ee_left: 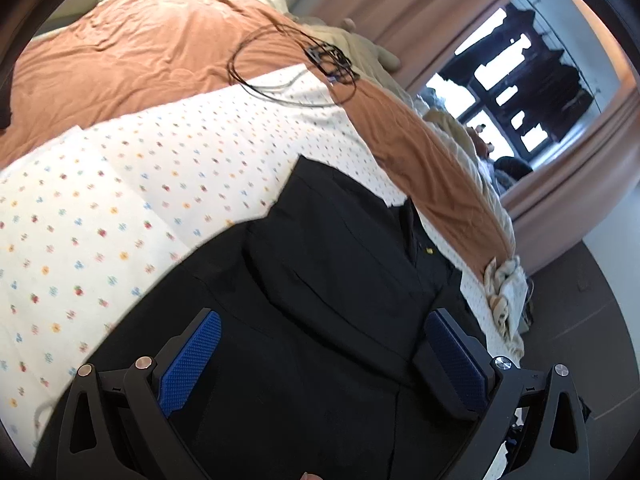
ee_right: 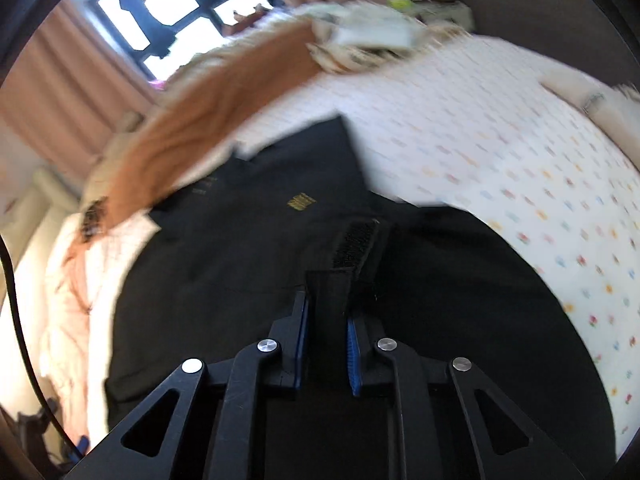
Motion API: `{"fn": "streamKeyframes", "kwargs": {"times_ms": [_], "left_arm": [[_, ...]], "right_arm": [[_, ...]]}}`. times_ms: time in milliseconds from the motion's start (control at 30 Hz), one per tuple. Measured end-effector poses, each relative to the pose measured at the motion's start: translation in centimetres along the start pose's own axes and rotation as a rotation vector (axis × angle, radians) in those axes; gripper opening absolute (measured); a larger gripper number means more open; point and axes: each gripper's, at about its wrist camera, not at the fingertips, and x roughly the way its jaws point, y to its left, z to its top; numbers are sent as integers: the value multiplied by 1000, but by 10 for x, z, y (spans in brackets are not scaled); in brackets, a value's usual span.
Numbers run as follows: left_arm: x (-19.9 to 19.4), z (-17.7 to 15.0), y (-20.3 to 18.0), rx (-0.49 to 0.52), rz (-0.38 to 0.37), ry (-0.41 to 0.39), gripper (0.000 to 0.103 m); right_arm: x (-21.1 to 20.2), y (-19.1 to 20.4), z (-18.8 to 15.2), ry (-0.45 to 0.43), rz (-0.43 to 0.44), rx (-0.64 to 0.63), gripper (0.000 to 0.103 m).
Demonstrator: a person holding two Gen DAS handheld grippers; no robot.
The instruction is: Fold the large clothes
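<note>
On the bed, spread over a white sheet dotted with small coloured flowers (ee_left: pixel 132 184), lies the large black garment with a small yellow mark on its front (ee_left: pixel 328 240). It's partly laid flat, with creases and at least one layer already lapped over another, so by my reading the fold is under way but far from finished. The right gripper (ee_right: pixel 326 320) has its fingers drawn narrow, pinching a strip of the black cloth that stands up between the blue pads; the right wrist view is smeared with blur, so the edges of the fabric are hard to trace. Over to the left gripper (ee_left: pixel 320 344): fingers spread wide, nothing between them, poised just above the dark fabric. Still to do, I'd judge, are the main folds and the smoothing. Further out, an orange-brown blanket (ee_left: pixel 132 52) covers the bed's far part, with a coiled black cable (ee_left: pixel 280 64) resting on it, and pink curtains (ee_left: pixel 360 0) frame a bright window (ee_left: pixel 520 92).
</note>
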Motion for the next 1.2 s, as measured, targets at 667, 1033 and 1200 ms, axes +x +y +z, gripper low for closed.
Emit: {"fn": "streamKeyframes", "kwargs": {"times_ms": [667,1033,1200], "left_arm": [[-37,58,84,-204,51,-116,102],[-51,67,115,-301,80,-149,102],[-53,63,100,-254,99,-159,102]], "right_arm": [[-18,237,-21,-49,243,-441,11],[23,291,-70,100,374,-536,50],[23,255,-66,110,349,-462,68]]}}
